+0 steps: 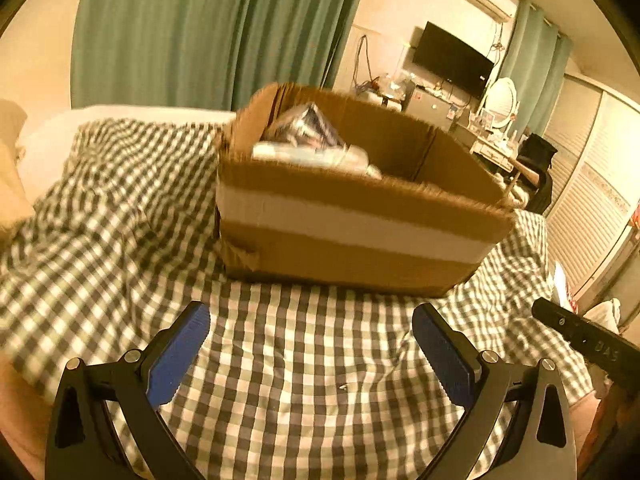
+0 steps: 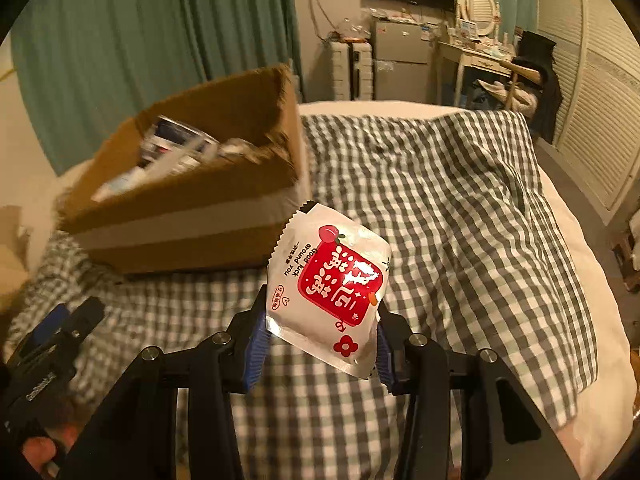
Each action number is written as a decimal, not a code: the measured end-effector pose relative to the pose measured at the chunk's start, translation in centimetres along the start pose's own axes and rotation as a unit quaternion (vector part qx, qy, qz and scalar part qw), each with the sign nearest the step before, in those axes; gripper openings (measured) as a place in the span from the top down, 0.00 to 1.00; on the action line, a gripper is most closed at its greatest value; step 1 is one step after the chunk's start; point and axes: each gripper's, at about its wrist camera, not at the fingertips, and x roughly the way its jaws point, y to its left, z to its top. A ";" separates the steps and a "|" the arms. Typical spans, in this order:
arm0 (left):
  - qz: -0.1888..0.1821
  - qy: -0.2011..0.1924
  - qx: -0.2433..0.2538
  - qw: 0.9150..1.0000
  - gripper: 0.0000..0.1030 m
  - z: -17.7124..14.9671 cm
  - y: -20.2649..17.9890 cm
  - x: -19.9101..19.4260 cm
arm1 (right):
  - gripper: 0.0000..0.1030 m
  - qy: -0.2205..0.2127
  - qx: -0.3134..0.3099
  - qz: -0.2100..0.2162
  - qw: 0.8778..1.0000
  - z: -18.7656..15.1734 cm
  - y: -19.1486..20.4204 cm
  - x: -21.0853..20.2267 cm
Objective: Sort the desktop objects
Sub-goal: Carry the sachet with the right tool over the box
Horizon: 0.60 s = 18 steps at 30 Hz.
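My right gripper (image 2: 320,316) is shut on a white snack packet (image 2: 326,276) with a red label, held above the checked bedspread (image 2: 440,208). An open cardboard box (image 2: 192,216) with a white tape band stands ahead and to the left of it, holding several packets and wrapped items. In the left wrist view the same box (image 1: 352,232) stands straight ahead, beyond my left gripper (image 1: 311,320), which is open with nothing between its blue pads (image 1: 176,356). The left gripper's body (image 2: 52,344) shows at the lower left of the right wrist view, with a hand on it.
The bedspread (image 1: 280,380) lies rumpled over a white bed. Green curtains (image 1: 208,28) hang behind. A television, a small fridge (image 2: 400,64), a dressing table with an oval mirror and louvred wardrobe doors (image 2: 592,112) fill the far right of the room.
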 end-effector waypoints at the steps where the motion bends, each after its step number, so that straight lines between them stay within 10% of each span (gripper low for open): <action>1: 0.003 -0.002 0.003 1.000 0.00 0.3 -0.3 -0.6 | 0.57 -0.009 -0.004 0.003 1.000 0.4 0.1 -0.9; 9: 0.009 -0.038 0.000 0.999 0.00 4.8 -0.5 -3.1 | 0.57 -0.058 -0.036 0.068 0.995 5.4 2.2 -4.9; 18: 0.036 -0.069 0.035 0.996 0.00 11.1 -0.7 -0.9 | 0.57 -0.053 -0.059 0.116 0.990 11.5 6.3 -0.4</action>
